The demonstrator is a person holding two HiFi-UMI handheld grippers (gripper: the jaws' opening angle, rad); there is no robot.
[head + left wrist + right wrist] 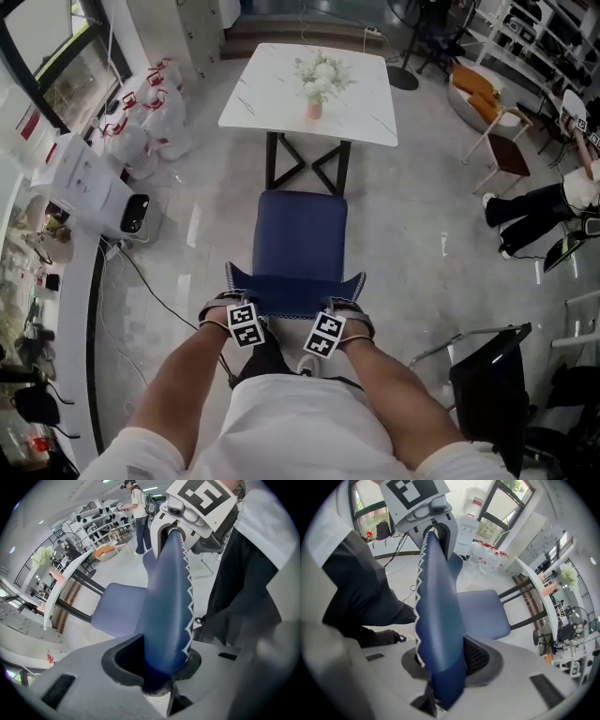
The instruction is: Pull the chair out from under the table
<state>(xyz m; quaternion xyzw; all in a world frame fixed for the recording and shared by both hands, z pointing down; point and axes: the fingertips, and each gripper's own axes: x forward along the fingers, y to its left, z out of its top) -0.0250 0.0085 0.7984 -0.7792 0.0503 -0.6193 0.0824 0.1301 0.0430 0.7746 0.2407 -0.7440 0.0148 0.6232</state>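
A glossy pale floor (412, 281) fills most of the head view, reflecting the room's light. At top centre stands the white marble-patterned table (272, 84) on black crossed legs. Just below it, in the middle of the frame, sits the blue chair (300, 239). Its seat lies out in the open in front of the table top, with the far edge close to the table's legs and the backrest (295, 292) nearest the person. At the upper left a cluster of white bags (150, 122) with red markings stands on the floor, and a white boxy appliance (94, 187) rests below them by the left edge. The person's bare forearms reach in from the bottom of the frame. The left gripper (236, 302) clamps the backrest's top edge near its left corner and the right gripper (345, 305) near its right corner. Each gripper view shows the blue padded panel, with its white zigzag stitching, pinched between the two jaws. Smallest of all, a pink vase of pale flowers (316, 84) stands on the table top, right of its middle.
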